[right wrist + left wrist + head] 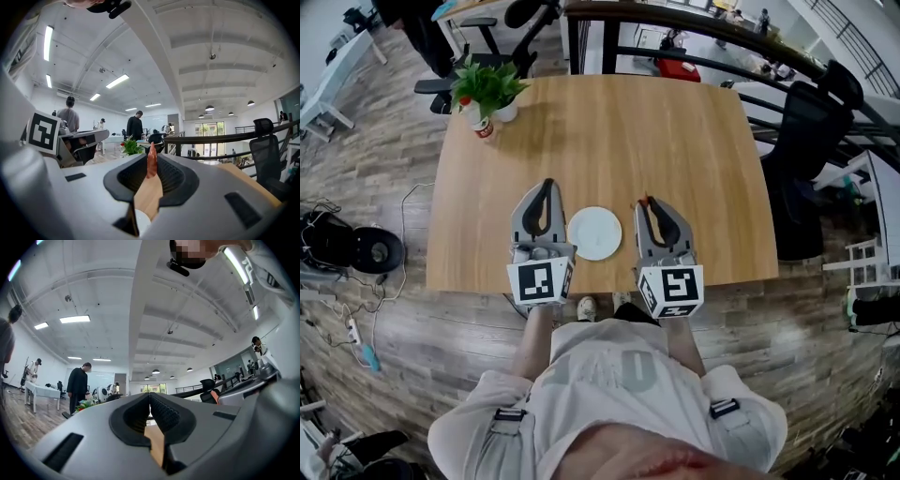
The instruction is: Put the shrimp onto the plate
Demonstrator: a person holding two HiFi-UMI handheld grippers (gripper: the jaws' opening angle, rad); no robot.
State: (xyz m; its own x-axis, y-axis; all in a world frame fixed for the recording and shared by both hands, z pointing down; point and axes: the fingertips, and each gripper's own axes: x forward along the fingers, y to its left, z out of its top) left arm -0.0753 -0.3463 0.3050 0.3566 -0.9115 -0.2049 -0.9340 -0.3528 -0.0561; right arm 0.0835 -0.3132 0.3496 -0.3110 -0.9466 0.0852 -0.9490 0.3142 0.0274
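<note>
A round white plate (594, 232) lies near the front edge of the wooden table (675, 122), between my two grippers. My right gripper (645, 202) rests just right of the plate, shut on a small orange-red shrimp (643, 200) that sticks out of its tips. In the right gripper view the shrimp (151, 161) stands upright between the closed jaws of the right gripper (151, 165). Just left of the plate rests my left gripper (548, 184); in its own view the left gripper (150, 397) has its jaws together with nothing between them.
A potted green plant (487, 89) stands at the table's far left corner. Black office chairs (811, 141) and a dark railing (694, 23) lie beyond the far and right edges. People (136, 126) stand in the background.
</note>
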